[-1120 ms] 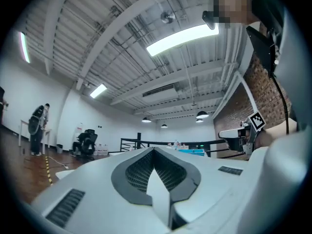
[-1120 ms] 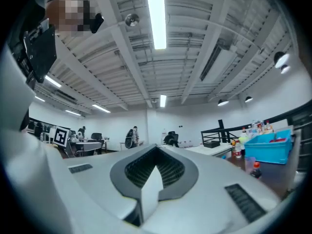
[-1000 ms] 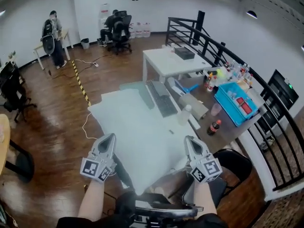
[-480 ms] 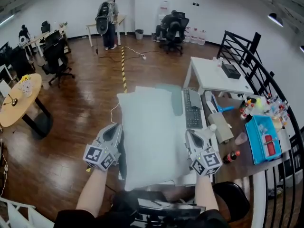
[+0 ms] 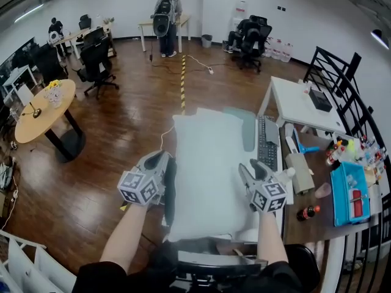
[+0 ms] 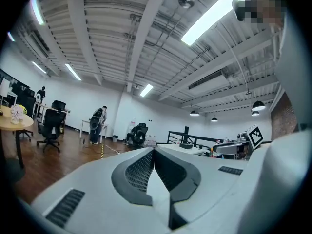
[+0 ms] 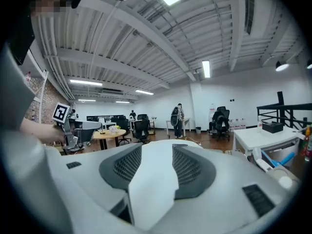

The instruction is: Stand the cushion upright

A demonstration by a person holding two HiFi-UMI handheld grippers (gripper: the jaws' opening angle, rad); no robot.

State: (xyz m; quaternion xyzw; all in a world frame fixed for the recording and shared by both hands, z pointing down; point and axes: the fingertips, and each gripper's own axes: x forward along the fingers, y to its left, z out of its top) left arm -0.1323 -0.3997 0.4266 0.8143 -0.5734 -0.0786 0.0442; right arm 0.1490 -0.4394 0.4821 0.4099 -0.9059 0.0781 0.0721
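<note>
A big white cushion [image 5: 204,170] lies out flat in front of me, held at its near end between both grippers. My left gripper [image 5: 164,159] sits at the cushion's left edge, its jaws shut with a thin fold of white fabric [image 6: 157,199] pinched between them. My right gripper [image 5: 252,168] is at the right edge. Its jaws have just been opening and now stand apart, with a white corner of the cushion [image 7: 148,189] loose between them. The far end of the cushion reaches over the wooden floor beside the desk.
A desk with a keyboard [image 5: 267,145], a bottle [image 5: 307,213] and a blue tray [image 5: 351,194] runs along the right, with a white table [image 5: 299,105] and black railing [image 5: 333,72] beyond. A round wooden table [image 5: 43,105] stands left. A black chair [image 5: 208,264] is below me.
The view has swung left, and the cushion now hangs beside the desk instead of over it. Both grippers moved with it. The right jaws have parted.
</note>
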